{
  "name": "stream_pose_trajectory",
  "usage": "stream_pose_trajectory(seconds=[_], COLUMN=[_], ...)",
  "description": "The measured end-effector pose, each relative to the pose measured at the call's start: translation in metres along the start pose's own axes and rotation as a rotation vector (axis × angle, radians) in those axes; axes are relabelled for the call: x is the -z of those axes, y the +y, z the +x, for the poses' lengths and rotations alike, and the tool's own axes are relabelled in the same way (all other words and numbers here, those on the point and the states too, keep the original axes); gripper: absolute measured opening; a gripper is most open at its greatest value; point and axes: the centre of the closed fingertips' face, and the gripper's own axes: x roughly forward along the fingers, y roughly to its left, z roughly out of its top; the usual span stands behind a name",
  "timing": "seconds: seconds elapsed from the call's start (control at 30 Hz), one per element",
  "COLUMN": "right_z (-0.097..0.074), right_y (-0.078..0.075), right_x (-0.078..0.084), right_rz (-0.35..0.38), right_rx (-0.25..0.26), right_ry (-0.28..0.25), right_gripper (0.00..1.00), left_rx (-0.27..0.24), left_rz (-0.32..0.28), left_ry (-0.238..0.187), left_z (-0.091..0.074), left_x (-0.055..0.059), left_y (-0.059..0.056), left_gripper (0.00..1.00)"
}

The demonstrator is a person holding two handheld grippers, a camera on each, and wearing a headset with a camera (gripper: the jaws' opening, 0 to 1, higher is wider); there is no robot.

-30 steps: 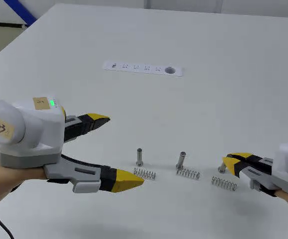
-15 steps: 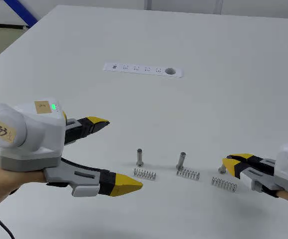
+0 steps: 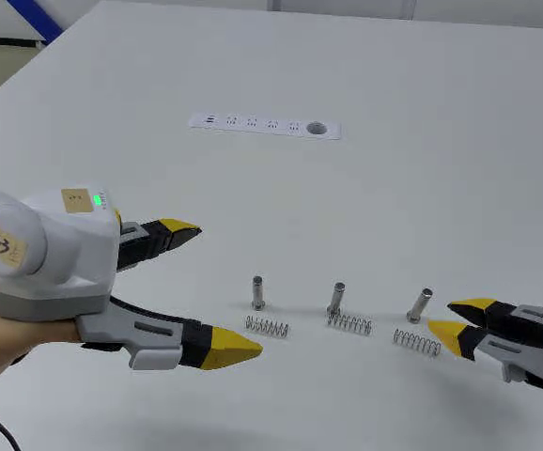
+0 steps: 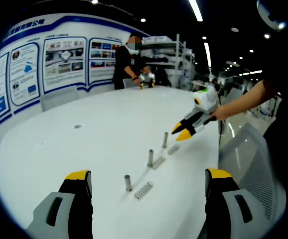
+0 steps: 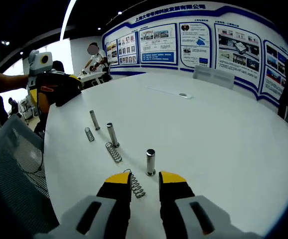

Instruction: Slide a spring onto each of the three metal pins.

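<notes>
Three metal pins stand upright in a row on the white table: left pin [image 3: 257, 291], middle pin [image 3: 336, 298], right pin [image 3: 421, 304]. A spring lies flat in front of each: left spring [image 3: 267, 326], middle spring [image 3: 349, 323], right spring [image 3: 416, 342]. My left gripper [image 3: 213, 289] is wide open and holds nothing, left of the row. My right gripper [image 3: 450, 318] is open by a narrow gap, just right of the right spring. From its own view, the right gripper [image 5: 145, 180] has the right pin [image 5: 150, 162] ahead and the right spring [image 5: 135, 185] by its left finger.
A white power strip [image 3: 264, 125] lies flat farther back on the table [image 3: 441, 188]. A mesh chair back [image 5: 19, 169] stands at the table's near side. People stand at a far table [image 4: 134, 59].
My right gripper has drawn back to the right and toward me, away from the right pin, which now shows in full. The left gripper has hardly moved.
</notes>
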Motion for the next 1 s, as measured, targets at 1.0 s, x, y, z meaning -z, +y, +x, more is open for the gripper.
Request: stream_pose_trajectory(seconds=[1.0], right_z=[0.024], right_y=[0.010], right_x=[0.031], right_rz=[-0.163], right_rx=[-0.192], right_ry=[0.036], right_gripper=[0.20], left_rx=[-0.049], left_rz=[-0.048], left_ry=[0.023], left_z=[-0.004], left_x=[0.010], left_y=[0.014], left_gripper=[0.96])
